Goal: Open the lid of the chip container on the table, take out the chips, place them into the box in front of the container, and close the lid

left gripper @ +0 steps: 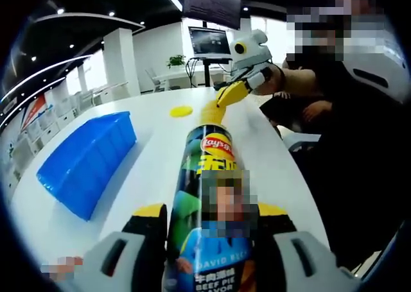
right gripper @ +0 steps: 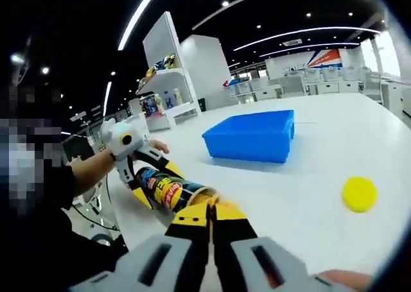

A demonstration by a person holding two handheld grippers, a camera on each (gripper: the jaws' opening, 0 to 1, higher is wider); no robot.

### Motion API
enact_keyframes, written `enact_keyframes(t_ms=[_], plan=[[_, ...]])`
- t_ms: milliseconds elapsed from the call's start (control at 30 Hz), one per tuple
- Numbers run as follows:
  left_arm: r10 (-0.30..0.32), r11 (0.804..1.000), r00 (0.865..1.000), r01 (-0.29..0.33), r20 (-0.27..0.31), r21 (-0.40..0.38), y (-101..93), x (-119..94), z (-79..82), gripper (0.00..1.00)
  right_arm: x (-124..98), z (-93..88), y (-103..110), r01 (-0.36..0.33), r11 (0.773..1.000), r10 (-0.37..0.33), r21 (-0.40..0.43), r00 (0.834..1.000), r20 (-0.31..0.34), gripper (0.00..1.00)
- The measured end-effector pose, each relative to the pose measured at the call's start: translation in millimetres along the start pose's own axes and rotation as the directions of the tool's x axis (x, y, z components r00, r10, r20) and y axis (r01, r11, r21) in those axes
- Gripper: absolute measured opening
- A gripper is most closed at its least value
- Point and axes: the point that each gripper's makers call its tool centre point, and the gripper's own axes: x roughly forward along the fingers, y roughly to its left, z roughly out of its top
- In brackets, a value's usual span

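Observation:
A dark Lay's chip can (left gripper: 209,196) lies lengthwise between the jaws of my left gripper (left gripper: 209,218), which is shut on its lower body. The can's open mouth (left gripper: 212,112) points away and shows yellow. My right gripper (left gripper: 232,93) reaches in from the upper right, its yellow tips at that mouth. In the right gripper view my right gripper (right gripper: 210,214) has its jaws pressed together just in front of the can (right gripper: 170,190); I cannot tell if anything is between them. The left gripper (right gripper: 128,152) holds the can there. The yellow lid (left gripper: 181,111) (right gripper: 359,194) lies loose on the table.
A blue box (left gripper: 90,160) (right gripper: 250,136) stands on the white table (left gripper: 154,176), left of the can and beyond it from the right gripper. A person sits close at the table's edge (left gripper: 359,112). Desks, shelves and a monitor stand far behind.

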Motion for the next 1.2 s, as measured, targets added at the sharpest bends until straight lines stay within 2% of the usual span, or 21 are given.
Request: enact_keyframes(t_ms=[233,367,567,733,800,900,933,1000,1100,1200], plan=[[0.0,1.0,1.0,0.0,-0.001,-0.002,0.6,-0.4,0.2,0.53,-7.4,11.4,1.2,0.004,1.0,-0.004,0.004,1.0,0.026,0.02],[-0.002,1.0,1.0,0.002,0.0,-0.008,1.6,-0.6,0.3,0.53,-13.5,29.3,3.4,0.007,1.0,-0.007,-0.005,0.998,0.06,0.02],[-0.004,1.0,1.0,0.004,0.004,-0.019,2.5,-0.7,0.6,0.54,-25.6,84.1,17.0,-0.017,0.999,0.024,-0.045,0.986,0.165,0.02],[-0.007,1.0,1.0,0.007,0.009,-0.028,3.3,-0.9,0.9,0.54,-27.1,127.9,26.7,-0.033,0.996,0.052,-0.086,0.971,0.232,0.02],[-0.009,0.999,1.0,0.009,0.008,-0.032,3.6,-1.0,0.8,0.54,-22.8,153.4,32.0,-0.042,0.993,0.071,-0.114,0.96,0.271,0.02],[-0.011,0.999,1.0,0.011,0.004,-0.033,3.6,-0.9,0.5,0.54,-11.4,179.9,36.4,-0.056,0.989,0.095,-0.139,0.95,0.297,0.02],[-0.012,0.999,1.0,0.012,0.003,-0.034,3.6,-0.9,0.4,0.54,-9.2,183.3,36.1,-0.054,0.988,0.095,-0.142,0.949,0.3,0.02],[-0.013,0.999,1.0,0.013,0.001,-0.035,3.6,-0.6,0.4,0.54,6.1,202.0,34.1,-0.05,0.986,0.098,-0.16,0.944,0.315,0.02],[-0.015,0.999,1.0,0.015,0.003,-0.039,4.0,-0.6,0.4,0.54,28.6,218.3,26.7,-0.026,0.98,0.09,-0.197,0.941,0.325,0.02],[-0.018,0.999,1.0,0.019,0.004,-0.047,4.8,-0.9,0.1,0.54,57.6,226.8,9.9,0.038,0.966,0.047,-0.257,0.947,0.317,0.02]])
